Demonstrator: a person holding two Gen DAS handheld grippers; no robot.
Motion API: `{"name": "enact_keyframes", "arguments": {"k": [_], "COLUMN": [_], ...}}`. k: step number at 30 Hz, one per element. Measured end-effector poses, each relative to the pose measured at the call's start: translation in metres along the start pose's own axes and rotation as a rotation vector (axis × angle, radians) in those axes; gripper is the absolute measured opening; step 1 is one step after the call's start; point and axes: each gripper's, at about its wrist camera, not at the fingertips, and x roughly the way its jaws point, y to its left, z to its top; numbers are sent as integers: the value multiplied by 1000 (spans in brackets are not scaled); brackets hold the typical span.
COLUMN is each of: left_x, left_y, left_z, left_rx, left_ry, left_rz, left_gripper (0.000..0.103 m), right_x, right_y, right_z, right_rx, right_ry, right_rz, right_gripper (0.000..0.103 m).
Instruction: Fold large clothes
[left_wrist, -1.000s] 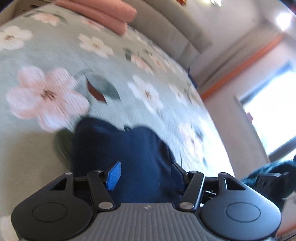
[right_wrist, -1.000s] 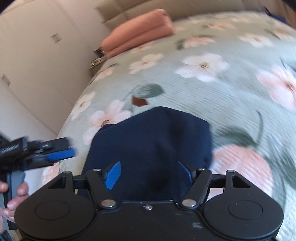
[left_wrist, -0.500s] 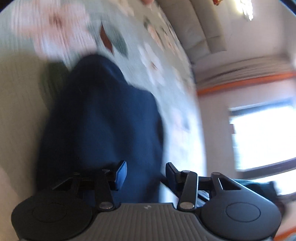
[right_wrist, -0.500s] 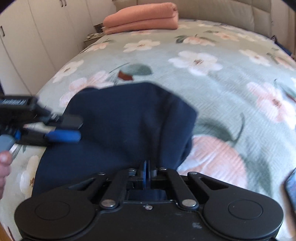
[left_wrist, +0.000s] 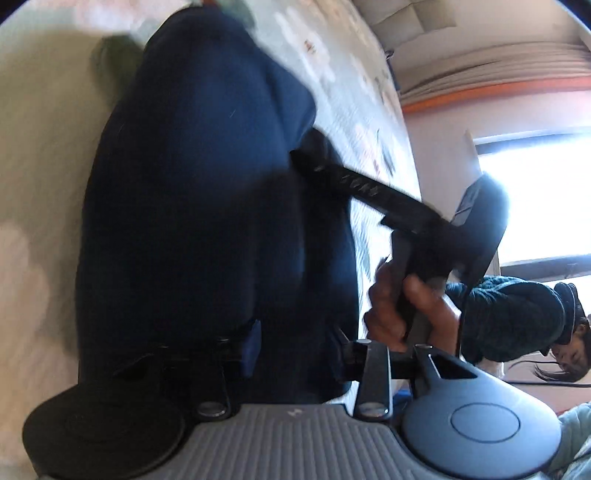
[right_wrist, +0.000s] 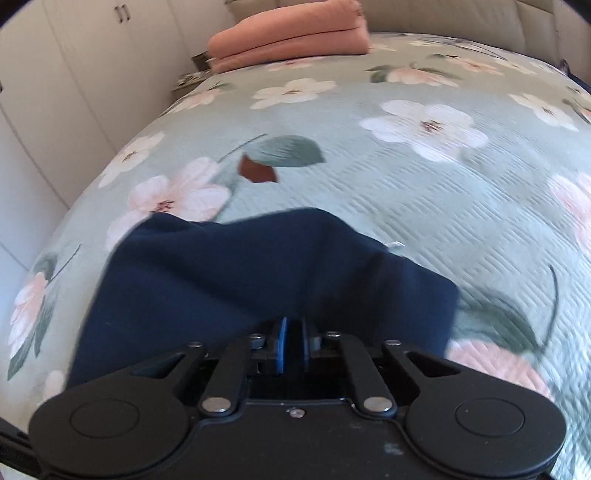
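A folded navy blue garment (right_wrist: 258, 280) lies on the near part of a floral bedspread (right_wrist: 424, 206); it also fills the left wrist view (left_wrist: 207, 192). My right gripper (right_wrist: 291, 345) is shut on the garment's near edge. It shows in the left wrist view (left_wrist: 306, 158) as a black arm reaching onto the cloth from the right, held by a hand (left_wrist: 402, 306). My left gripper (left_wrist: 295, 350) is open, its fingers (left_wrist: 251, 347) straddling the garment's near edge. The view is blurred.
A folded salmon-pink blanket (right_wrist: 291, 37) lies at the head of the bed by a beige headboard (right_wrist: 517, 22). White wardrobe doors (right_wrist: 74, 74) stand left of the bed. A window (left_wrist: 535, 199) and a person in a dark jacket (left_wrist: 517, 317) are to the right.
My right gripper has closed on the garment's near edge. My left gripper has swung in low over the garment, narrowing slightly but still open. The right gripper now appears in the left wrist view.
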Motion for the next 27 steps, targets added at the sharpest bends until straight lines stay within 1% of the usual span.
{"name": "enact_keyframes", "arguments": {"k": [2, 4, 6, 8, 10, 12, 14, 15, 16, 17, 18, 19, 21, 23, 25, 26, 27], "left_x": [-6, -12, -16, -27, -38, -47, -49, -46, -41, -32, -23, -16, -22, -26, -29, -31, -34], "left_y": [4, 2, -7, -22, -31, -31, -27, -24, -19, -13, -6, 0, 7, 10, 9, 8, 7], "left_z": [-6, -6, -4, -1, 8, 17, 24, 26, 25, 21, 14, 5, -5, -14, -20, -23, -27], "left_rx": [-24, -28, 13, 96, 160, 177, 189, 188, 190, 199, 210, 213, 194, 157, 162, 178, 193], "left_ry": [-3, -5, 6, -4, -52, -113, -168, -171, -152, -122, -86, -88, -131, -138, -138, -134, -126], "left_rz": [-9, -9, 8, 4, 14, 21, 72, 95, 119, 140, 136, 120, 91, 73, 76, 85, 91], "left_gripper": [39, 39, 40, 40, 42, 45, 45, 45, 45, 44, 44, 44, 44, 43, 43, 43, 43], "right_x": [-8, -16, -25, -33, -38, -41, -41, -41, -41, -41, -39, -37, -29, -10, 25, 40, 47], "right_y": [-6, -9, -8, -5, -4, -5, -10, -14, -18, -21, -20, -16, 0, 24, 41, 43, 41], "right_z": [-2, -3, -1, 6, 13, 21, 28, 31, 33, 35, 37, 40, 46, 48, 46, 44, 42], "right_rx": [8, 20, 41, 47, 63, 64, 73, 82, 94, 104, 110, 101, 53, -31, -133, -180, -212], "right_ry": [1, -2, -14, -46, -94, -133, -151, -157, -165, -169, -168, -163, -166, -134, -61, -54, -74], "right_rz": [-45, -58, -81, -96, -82, -102, -120, -118, -107, -84, -45, -7, 48, 55, 6, -36, -50], "right_gripper": [0, 0, 0, 4, 12, 14, 14, 14, 16, 22, 24, 24, 24, 23, 22, 23, 31]}}
